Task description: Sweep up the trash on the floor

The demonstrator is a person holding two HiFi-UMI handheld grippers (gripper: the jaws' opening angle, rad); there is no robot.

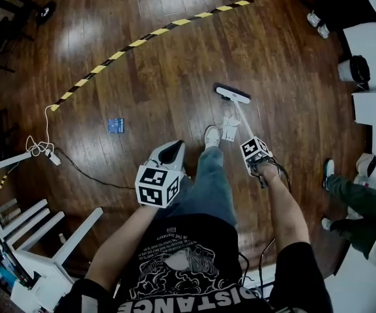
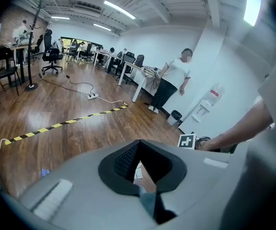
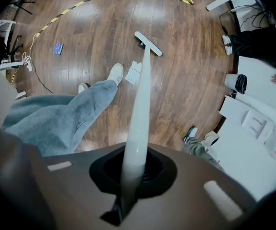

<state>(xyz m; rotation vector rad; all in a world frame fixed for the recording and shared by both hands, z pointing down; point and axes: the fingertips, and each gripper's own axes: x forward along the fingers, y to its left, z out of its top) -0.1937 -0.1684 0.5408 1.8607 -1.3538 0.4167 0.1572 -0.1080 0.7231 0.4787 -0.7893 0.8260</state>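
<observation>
A white broom stands on the wood floor, its black-and-white head ahead of my right foot. My right gripper is shut on the broom handle, which runs straight out from between the jaws. Crumpled white paper lies just behind the broom head, beside my white shoe. A small blue scrap lies farther left. My left gripper hovers over my left thigh, jaws together, holding nothing.
A yellow-and-black floor strip curves across the far floor. A white rack and a power strip sit at the left. At the right are white tables, a black bin and another person's legs.
</observation>
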